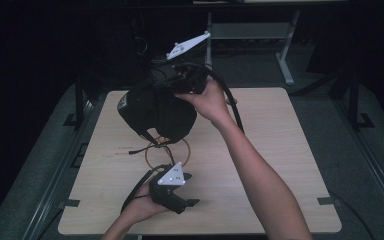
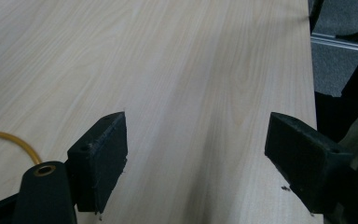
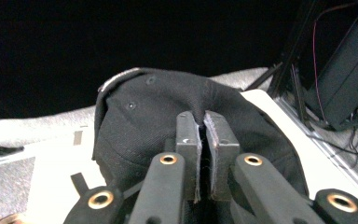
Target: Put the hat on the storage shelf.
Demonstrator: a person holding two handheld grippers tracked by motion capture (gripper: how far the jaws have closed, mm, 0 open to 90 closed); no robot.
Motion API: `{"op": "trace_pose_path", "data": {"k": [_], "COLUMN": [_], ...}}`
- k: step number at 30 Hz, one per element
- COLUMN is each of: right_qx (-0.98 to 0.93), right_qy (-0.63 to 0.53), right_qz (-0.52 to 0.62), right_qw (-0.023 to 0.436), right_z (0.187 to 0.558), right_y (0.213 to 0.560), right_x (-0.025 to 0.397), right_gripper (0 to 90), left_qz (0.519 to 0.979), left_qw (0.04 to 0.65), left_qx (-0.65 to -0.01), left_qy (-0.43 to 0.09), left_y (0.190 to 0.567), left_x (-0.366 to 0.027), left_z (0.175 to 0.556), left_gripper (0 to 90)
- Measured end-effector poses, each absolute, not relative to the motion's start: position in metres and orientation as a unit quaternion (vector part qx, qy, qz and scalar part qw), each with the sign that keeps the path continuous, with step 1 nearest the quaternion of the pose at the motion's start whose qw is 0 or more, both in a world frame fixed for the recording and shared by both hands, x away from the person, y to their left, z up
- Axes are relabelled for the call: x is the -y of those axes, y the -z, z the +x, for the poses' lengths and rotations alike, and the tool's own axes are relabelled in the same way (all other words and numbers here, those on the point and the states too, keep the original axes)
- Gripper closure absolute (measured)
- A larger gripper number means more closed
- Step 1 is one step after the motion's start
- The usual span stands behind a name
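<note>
While the wooden table (image 1: pixel 280 165) lies mostly bare, a black cap (image 1: pixel 155 110) is held up over its far-left part, clear of the top as far as can be judged. Cloth of the cap's crown is pinched by the right gripper (image 3: pixel 203 122), jaws pressed together on a fold w/ fabric bunched between them; the cap hangs below and left of that grip. Under the cap, a thin gold-coloured ring (image 1: pixel 167 152) is seen flat on the tabletop, approx. beneath the hanging cloth; what it is can't be told. Nearer the person, the left gripper (image 1: pixel 190 190) is held low over the table, jaws spread wide, nothing between them, pointing toward the right edge.

Step in hand, as judged: cap lifted, being carried or readied for placing. Next move prob. calls for a steady pinch to be kept, the cap to be lowered w/o snagging the ring, and the free gripper to be brought in if support or shaping is needed.
</note>
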State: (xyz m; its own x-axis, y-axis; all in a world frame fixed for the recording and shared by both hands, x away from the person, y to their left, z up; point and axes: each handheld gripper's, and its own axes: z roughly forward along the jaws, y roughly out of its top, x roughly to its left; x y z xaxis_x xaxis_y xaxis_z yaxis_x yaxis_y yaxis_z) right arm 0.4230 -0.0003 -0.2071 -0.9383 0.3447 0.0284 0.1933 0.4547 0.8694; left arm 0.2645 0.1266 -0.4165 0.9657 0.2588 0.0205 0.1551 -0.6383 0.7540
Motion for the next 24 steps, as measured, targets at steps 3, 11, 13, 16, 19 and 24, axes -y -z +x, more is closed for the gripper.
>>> {"op": "trace_pose_path", "data": {"k": [3, 11, 13, 16, 19, 24], "right_qx": [-0.854, -0.856, -0.854, -0.851, -0.847, -0.848], "right_qy": [-0.489, -0.484, -0.487, -0.489, -0.497, -0.492], "right_qz": [0.166, 0.172, 0.177, 0.186, 0.187, 0.192], "right_qw": [0.067, 0.054, 0.052, 0.048, 0.044, 0.047], "right_z": [0.428, 0.429, 0.43, 0.431, 0.429, 0.428], "right_y": [0.217, 0.224, 0.226, 0.228, 0.228, 0.23], "right_x": [-0.013, -0.012, -0.004, 0.005, 0.011, 0.018], "right_gripper": [70.7, 55.0, 52.5, 49.9, 47.9, 44.2], "left_qz": [0.903, 0.901, 0.901, 0.901, 0.901, 0.9], "left_qw": [0.411, 0.413, 0.413, 0.412, 0.413, 0.414], "left_qx": [-0.112, -0.114, -0.115, -0.115, -0.116, -0.118], "left_qy": [-0.062, -0.063, -0.063, -0.064, -0.065, -0.067], "left_y": [0.417, 0.417, 0.417, 0.417, 0.417, 0.416], "left_x": [-0.125, -0.127, -0.127, -0.128, -0.128, -0.131], "left_z": [0.264, 0.263, 0.263, 0.264, 0.264, 0.264], "left_gripper": [20.7, 20.6, 20.7, 20.6, 20.7, 20.6]}}
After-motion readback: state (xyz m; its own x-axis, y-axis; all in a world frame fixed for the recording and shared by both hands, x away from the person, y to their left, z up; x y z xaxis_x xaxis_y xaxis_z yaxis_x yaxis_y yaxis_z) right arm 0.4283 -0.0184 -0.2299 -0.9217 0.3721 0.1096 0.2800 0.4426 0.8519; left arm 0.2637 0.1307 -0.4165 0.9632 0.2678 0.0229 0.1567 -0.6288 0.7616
